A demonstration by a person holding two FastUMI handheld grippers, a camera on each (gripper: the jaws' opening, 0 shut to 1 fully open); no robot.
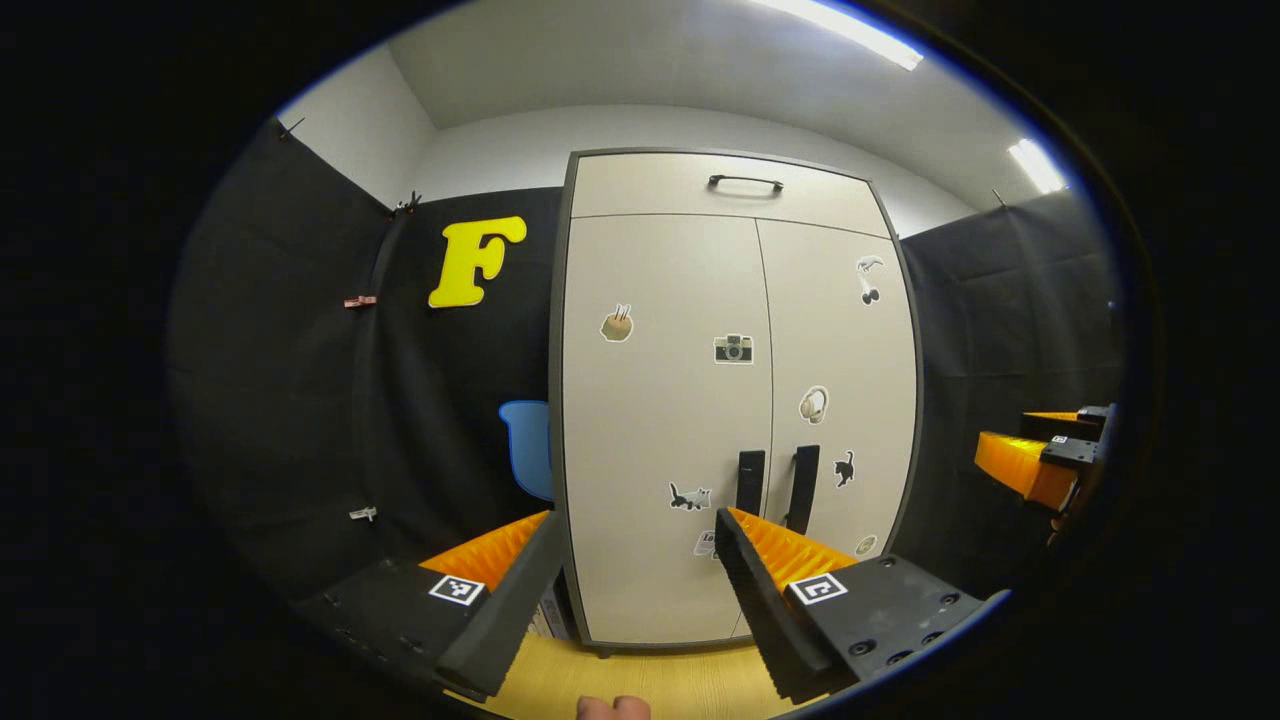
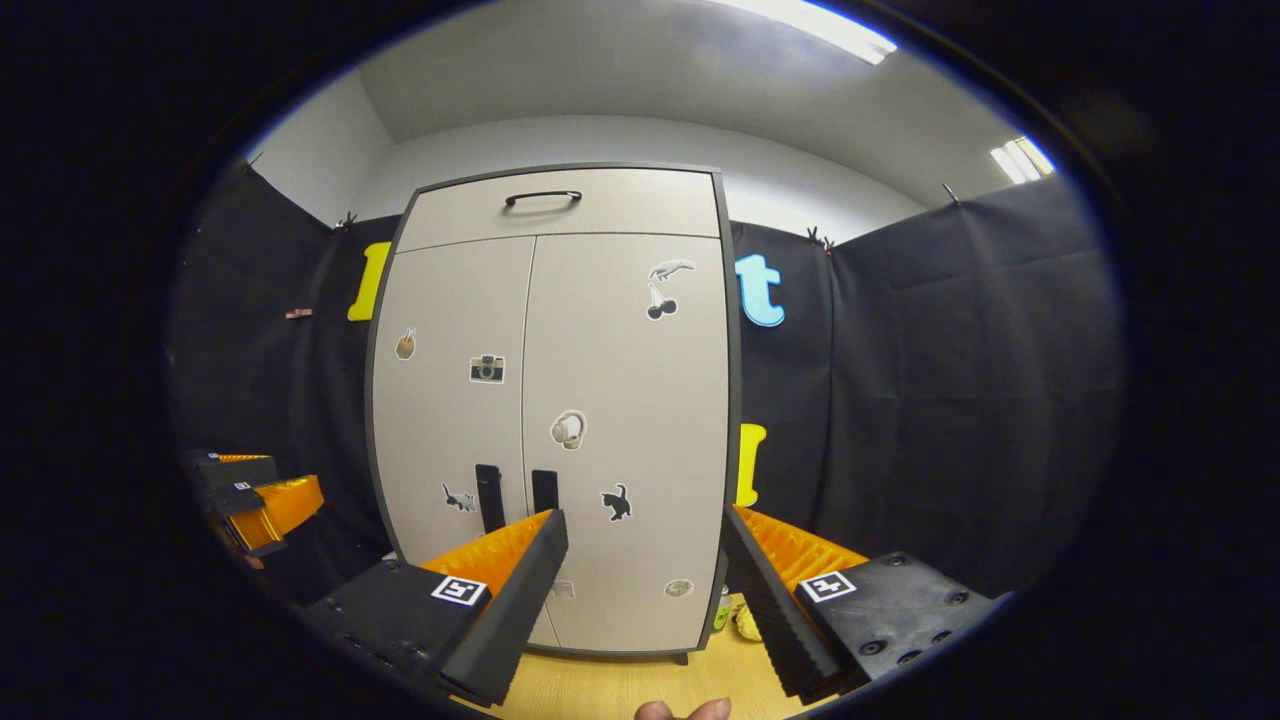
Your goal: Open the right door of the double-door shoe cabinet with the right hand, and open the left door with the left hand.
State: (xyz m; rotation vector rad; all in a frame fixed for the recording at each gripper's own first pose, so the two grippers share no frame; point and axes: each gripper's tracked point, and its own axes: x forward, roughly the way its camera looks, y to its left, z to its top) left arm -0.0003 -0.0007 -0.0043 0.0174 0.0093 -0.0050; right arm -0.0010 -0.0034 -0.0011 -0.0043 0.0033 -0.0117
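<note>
A tall beige shoe cabinet (image 1: 735,400) (image 2: 555,400) with a dark frame stands ahead, both doors closed. Two black vertical handles sit low by the centre seam: the left door's handle (image 1: 750,481) (image 2: 488,497) and the right door's handle (image 1: 802,488) (image 2: 544,491). My left gripper (image 1: 640,525) is open, facing the left door, some way short of it. My right gripper (image 2: 645,525) is open too, facing the right door, apart from it. Far off, the right gripper (image 1: 1040,455) appears at the edge of the left gripper view, and the left gripper (image 2: 250,500) at the edge of the right gripper view.
A drawer front with a black handle (image 1: 745,182) (image 2: 543,197) tops the cabinet. A blue chair (image 1: 528,445) stands to its left. Small items (image 2: 735,615) lie on the wooden floor (image 1: 640,680) by its right foot. Fingertips (image 2: 683,710) show at the bottom edge.
</note>
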